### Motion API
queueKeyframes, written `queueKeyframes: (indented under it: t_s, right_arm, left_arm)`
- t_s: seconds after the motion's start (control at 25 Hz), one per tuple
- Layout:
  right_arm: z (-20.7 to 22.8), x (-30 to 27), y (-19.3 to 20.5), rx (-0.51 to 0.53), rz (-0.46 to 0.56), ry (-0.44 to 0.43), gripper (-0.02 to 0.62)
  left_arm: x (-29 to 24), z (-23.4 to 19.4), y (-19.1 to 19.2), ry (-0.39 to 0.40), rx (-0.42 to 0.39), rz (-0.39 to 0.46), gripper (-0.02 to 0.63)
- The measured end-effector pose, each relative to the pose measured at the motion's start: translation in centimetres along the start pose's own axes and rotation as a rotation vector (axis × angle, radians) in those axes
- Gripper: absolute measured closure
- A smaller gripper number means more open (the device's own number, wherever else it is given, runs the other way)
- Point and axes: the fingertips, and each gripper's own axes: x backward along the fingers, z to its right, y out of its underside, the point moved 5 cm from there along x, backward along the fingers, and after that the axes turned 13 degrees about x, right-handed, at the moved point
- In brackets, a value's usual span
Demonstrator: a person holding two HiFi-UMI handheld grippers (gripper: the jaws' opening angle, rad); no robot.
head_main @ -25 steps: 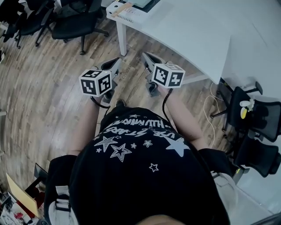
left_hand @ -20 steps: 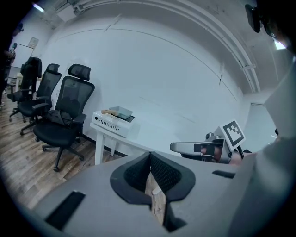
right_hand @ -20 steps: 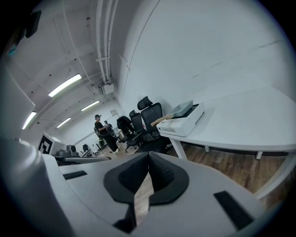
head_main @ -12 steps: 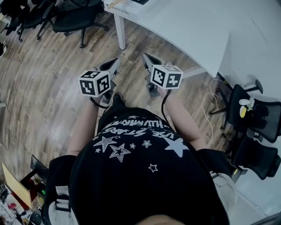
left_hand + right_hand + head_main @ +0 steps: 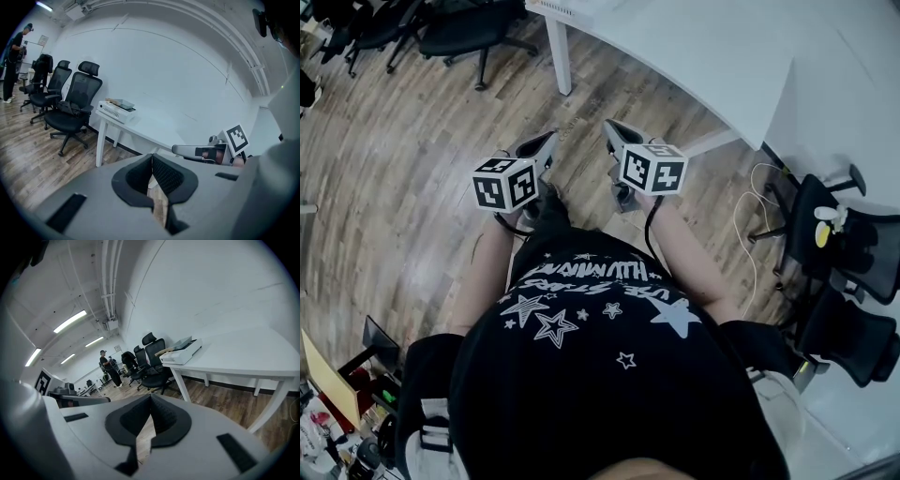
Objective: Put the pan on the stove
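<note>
Right gripper (image 5: pixel 150 399) jaws together, empty; white table (image 5: pixel 243 352), perhaps printer (image 5: pixel 180 352) on it

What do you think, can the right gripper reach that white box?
Probably not yet: the right gripper hangs over the floor, well short of the white box on the table. Nothing blocks it.

Wood plank floor (image 5: pixel 394 169). White table (image 5: pixel 694 47) stands on it, black office chairs (image 5: pixel 464 36) near table end. Flat white box (image 5: pixel 116 110) on table corner.
</note>
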Motion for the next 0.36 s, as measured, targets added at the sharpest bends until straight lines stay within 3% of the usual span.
queueKeyframes:
  t_s: [0.36]
  right_arm:
    - [-0.8, 3.4, 2.4, 0.003, -0.012, -0.008, 0.589]
  left_arm:
    - [1.9, 2.2, 3.4, -0.014, 0.005, 0.016, 0.597]
